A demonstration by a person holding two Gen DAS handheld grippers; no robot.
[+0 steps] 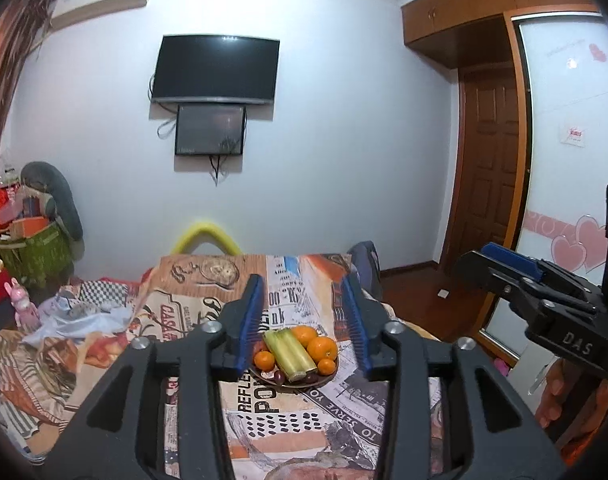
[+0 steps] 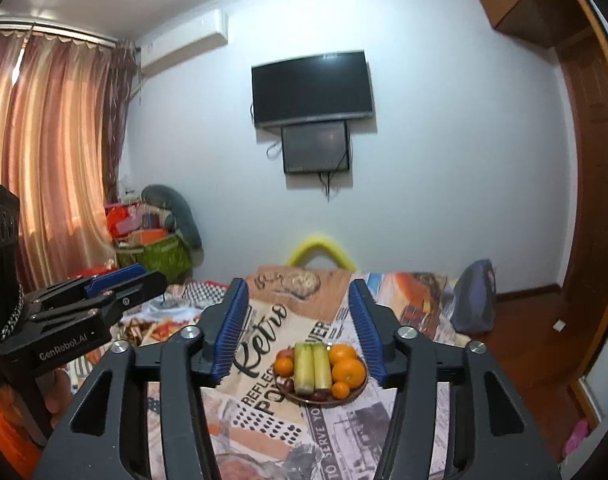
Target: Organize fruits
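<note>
A brown plate [image 1: 280,383] on the patterned tablecloth holds several oranges [image 1: 322,349], two pale green stalks [image 1: 289,354] and small dark red fruits [image 1: 278,377]. It also shows in the right wrist view [image 2: 354,394], with oranges [image 2: 348,372] and stalks [image 2: 312,366]. My left gripper [image 1: 301,320] is open and empty, held above and in front of the plate. My right gripper [image 2: 297,326] is open and empty, also held short of the plate. Each gripper shows from the side in the other's view: the right one [image 1: 504,270], the left one [image 2: 119,284].
The table [image 2: 263,420] has a newspaper-print cloth. A yellow chair back [image 1: 205,238] stands behind it. Crumpled cloths [image 1: 75,320] and a pink toy [image 1: 23,306] lie to the left, a green box of clutter [image 2: 153,252] at the wall, a bag [image 2: 474,296] to the right.
</note>
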